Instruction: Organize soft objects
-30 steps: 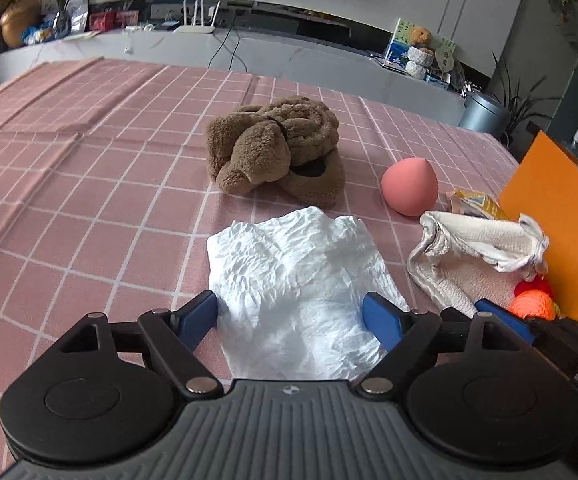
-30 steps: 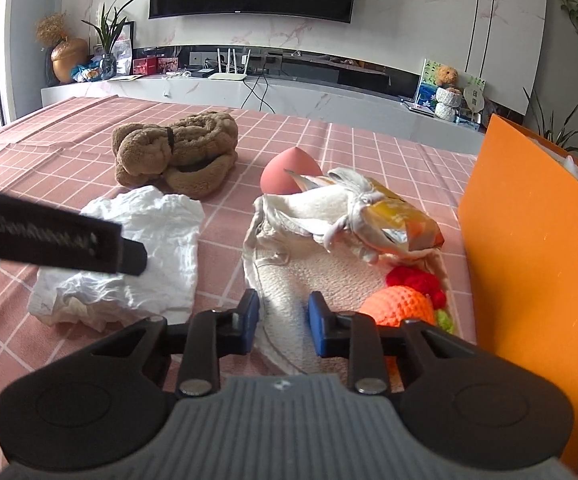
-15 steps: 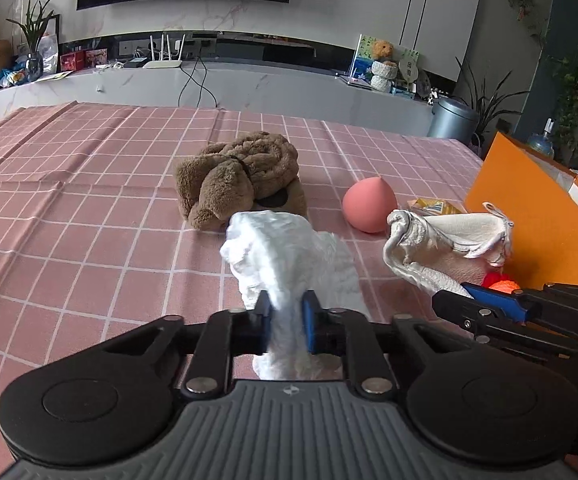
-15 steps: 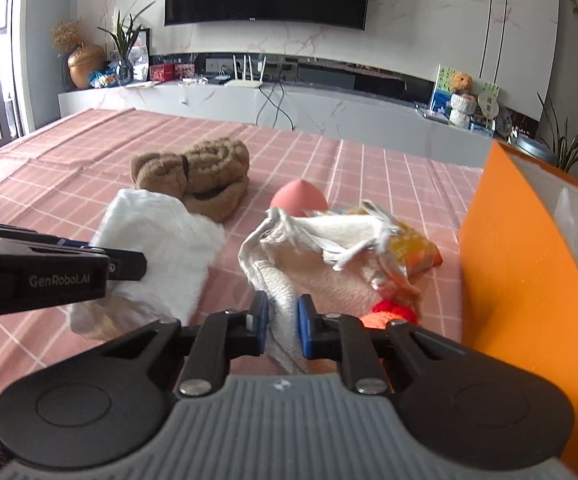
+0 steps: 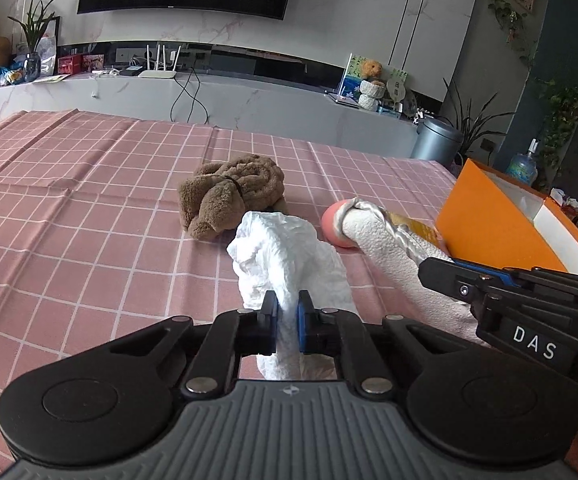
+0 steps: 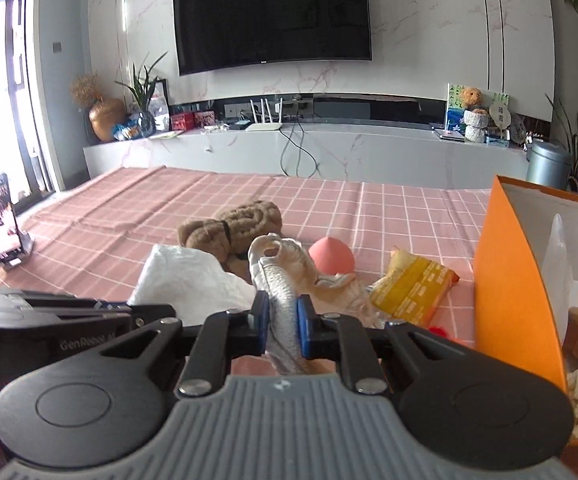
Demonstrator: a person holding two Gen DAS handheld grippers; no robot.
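The left gripper (image 5: 287,316) has its blue pads pressed onto a bunched fold of the crumpled white cloth (image 5: 289,256); its jaws have just been closing on that fold, and the cloth now hangs raised off the pink checked tablecloth (image 5: 89,216). The right gripper (image 6: 282,317) pinches a gathered edge of the cream fabric pouch (image 6: 289,268), which rises from the pads toward twelve o'clock, its drawstring loop curling at the top.

Outward from the left jaws, the brown plush dog (image 5: 231,196) lies at about eleven o'clock, and the pink peach-shaped squishy (image 5: 335,226) at one o'clock, partly hidden behind the pouch. In the right wrist view a yellow snack packet (image 6: 413,286) rests on the tablecloth at two o'clock, and a red-and-orange toy peeks out just below it. The orange box (image 6: 513,280) stands open at three o'clock, with some pale soft things already inside.

By my reading the task is in its early-to-middle stretch: two soft items are gripped and lifted but not yet in the box, while the plush dog, the squishy and the small toy remain on the tablecloth.
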